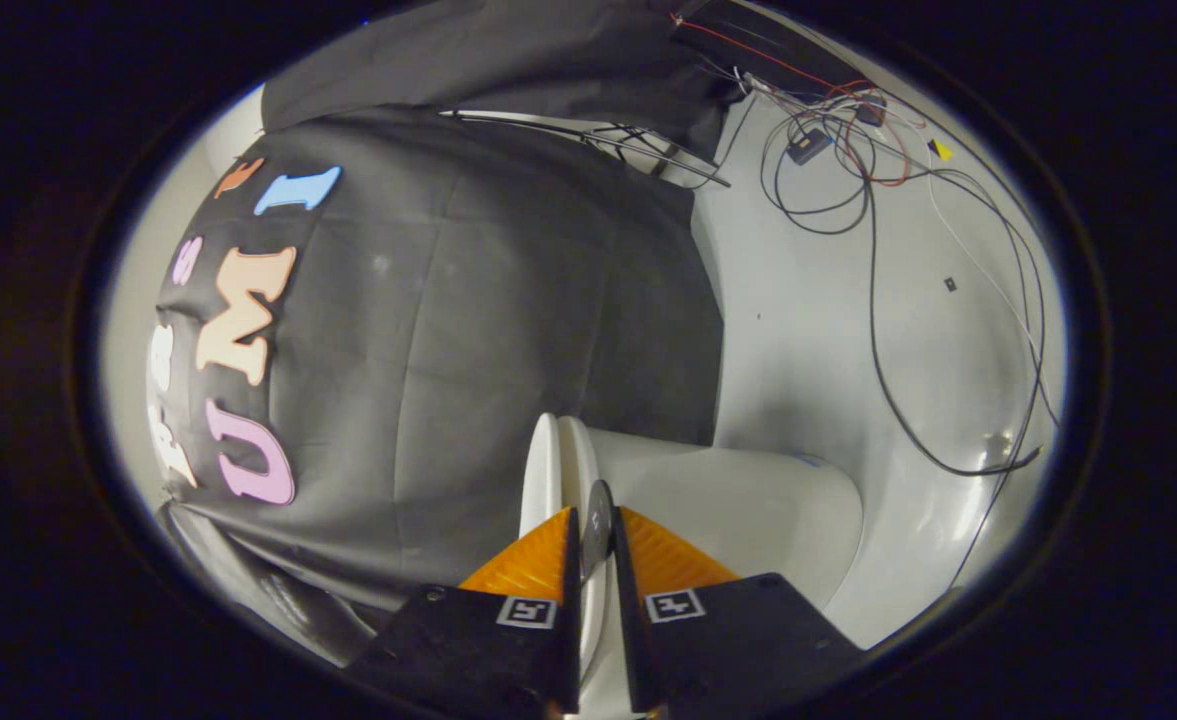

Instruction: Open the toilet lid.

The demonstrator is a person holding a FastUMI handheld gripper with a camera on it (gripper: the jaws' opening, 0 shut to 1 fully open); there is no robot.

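The view is turned on its side. A white toilet point(748, 500) lies just ahead of the fingers, its bowl stretching away to the right. The white lid point(540, 470) and the seat rim beside it show edge-on as two thin curved bands beyond the fingertips. My gripper point(595, 515) is shut on a thin grey round tab point(598, 525) that stands at the lid's edge; both fingers press on its flat sides. How the tab joins the lid is hidden behind the fingers.
The black cloth wall point(468, 330) hangs behind the toilet. On the white floor point(808, 330) to the right lie several loose cables point(873, 300) and a small dark box point(808, 146). Thin metal rods point(608, 140) stand at the cloth's far edge.
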